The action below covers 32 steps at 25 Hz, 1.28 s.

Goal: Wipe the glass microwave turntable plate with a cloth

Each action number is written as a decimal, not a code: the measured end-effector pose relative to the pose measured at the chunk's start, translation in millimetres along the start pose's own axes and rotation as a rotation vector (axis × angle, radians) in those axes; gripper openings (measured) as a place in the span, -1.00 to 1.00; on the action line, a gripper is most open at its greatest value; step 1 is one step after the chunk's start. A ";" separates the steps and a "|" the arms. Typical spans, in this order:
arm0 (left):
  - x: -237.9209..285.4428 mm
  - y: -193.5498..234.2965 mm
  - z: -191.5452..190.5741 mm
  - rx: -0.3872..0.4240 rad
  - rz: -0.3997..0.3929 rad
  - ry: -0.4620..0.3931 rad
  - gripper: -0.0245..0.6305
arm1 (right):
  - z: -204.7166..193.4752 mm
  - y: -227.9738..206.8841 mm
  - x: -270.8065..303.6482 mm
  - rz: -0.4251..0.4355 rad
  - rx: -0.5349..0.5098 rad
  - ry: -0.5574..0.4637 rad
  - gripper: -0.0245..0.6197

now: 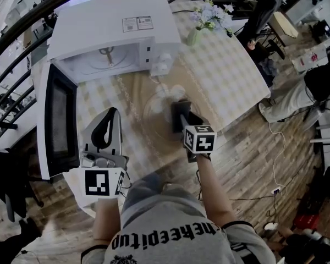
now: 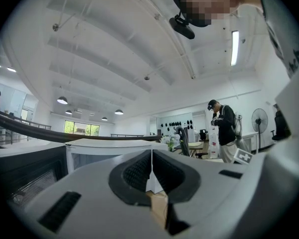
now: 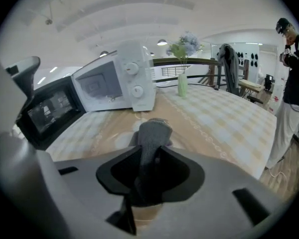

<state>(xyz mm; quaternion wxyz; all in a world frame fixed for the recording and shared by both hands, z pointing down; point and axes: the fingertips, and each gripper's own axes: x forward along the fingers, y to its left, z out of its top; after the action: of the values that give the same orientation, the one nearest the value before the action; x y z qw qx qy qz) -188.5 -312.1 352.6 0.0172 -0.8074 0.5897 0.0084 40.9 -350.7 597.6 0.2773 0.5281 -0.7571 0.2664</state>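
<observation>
The grey cloth [image 3: 152, 131] is clamped in the right gripper [image 3: 148, 156] and set on the glass turntable plate [image 1: 154, 111], which is laid on the table [image 1: 231, 76] just in front of the microwave [image 1: 107, 32]. The left gripper [image 2: 151, 171] is held closed and empty, off the plate, by the microwave's open door [image 1: 58, 122]. The plate is steadied by nothing, so it could be skidded away from the microwave by a hard stroke.

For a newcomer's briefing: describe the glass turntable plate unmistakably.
Find the white microwave with its door open on the checked table. In front of it lies the turntable plate, under the grey cloth held by the right tongs. It is the only flat clear disc there.
</observation>
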 end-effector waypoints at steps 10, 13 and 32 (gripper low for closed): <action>-6.3 -3.0 -1.3 0.000 0.014 0.004 -0.89 | -17.6 120.9 10.8 0.229 -0.145 0.047 -0.56; -7.2 -3.6 -1.9 0.000 0.018 0.006 -0.89 | -32.0 131.6 18.0 0.236 -0.190 0.084 -0.55; -10.5 -17.5 5.5 0.003 0.009 -0.005 -0.89 | -45.0 55.9 1.7 0.121 -0.149 0.070 -0.55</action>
<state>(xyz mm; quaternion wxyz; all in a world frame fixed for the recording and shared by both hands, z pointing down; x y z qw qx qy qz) -175.0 -296.6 347.8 0.0198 -0.8047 0.5933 0.0097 -6.2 -303.7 624.3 0.3257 0.4498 -0.7950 0.2440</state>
